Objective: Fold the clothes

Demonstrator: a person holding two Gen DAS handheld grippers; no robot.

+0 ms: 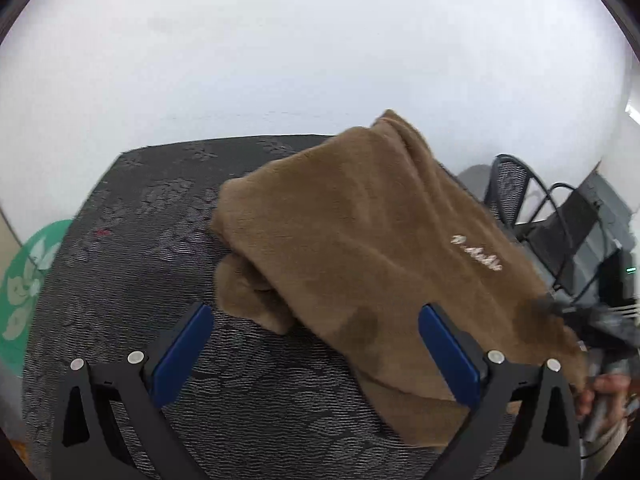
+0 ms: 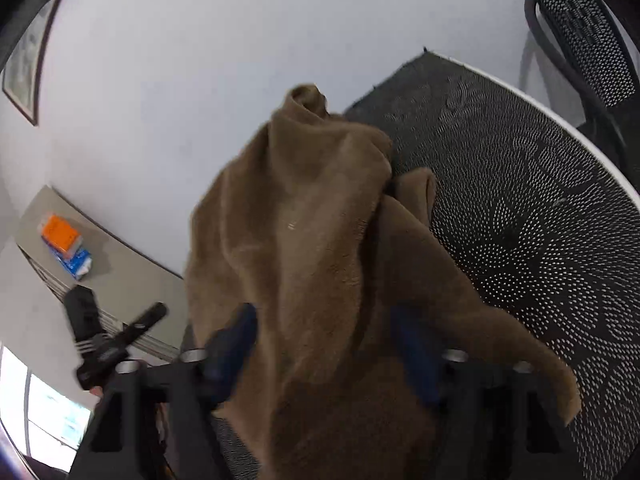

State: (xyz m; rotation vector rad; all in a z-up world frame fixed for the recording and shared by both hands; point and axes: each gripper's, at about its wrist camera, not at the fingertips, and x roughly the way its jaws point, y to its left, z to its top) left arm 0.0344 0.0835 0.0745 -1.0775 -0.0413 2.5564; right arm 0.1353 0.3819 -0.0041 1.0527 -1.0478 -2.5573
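A brown fleece garment (image 1: pixel 360 240) with a small white logo lies bunched on the dark patterned table cover (image 1: pixel 140 260); its right side is lifted off the table. My left gripper (image 1: pixel 316 314) stands wide open low over the table, and the garment's lower edge runs across between its blue pads (image 1: pixel 184 356) untouched. In the right wrist view the garment (image 2: pixel 312 220) rises in a tall fold and fills the gap between the blue pads (image 2: pixel 236 340) of my right gripper (image 2: pixel 324 328), which grips the bunched cloth. The right gripper appears only as a dark blur at the cloth's right edge in the left wrist view.
A black mesh chair (image 2: pixel 580 32) stands past the table's white rim (image 2: pixel 560 120). A laptop and cables (image 1: pixel 568 220) sit at the right, a green patterned disc (image 1: pixel 24 280) at the left. Orange and blue boxes (image 2: pixel 64 240) lie on a grey shelf. A hand (image 1: pixel 608 392) shows at the right edge.
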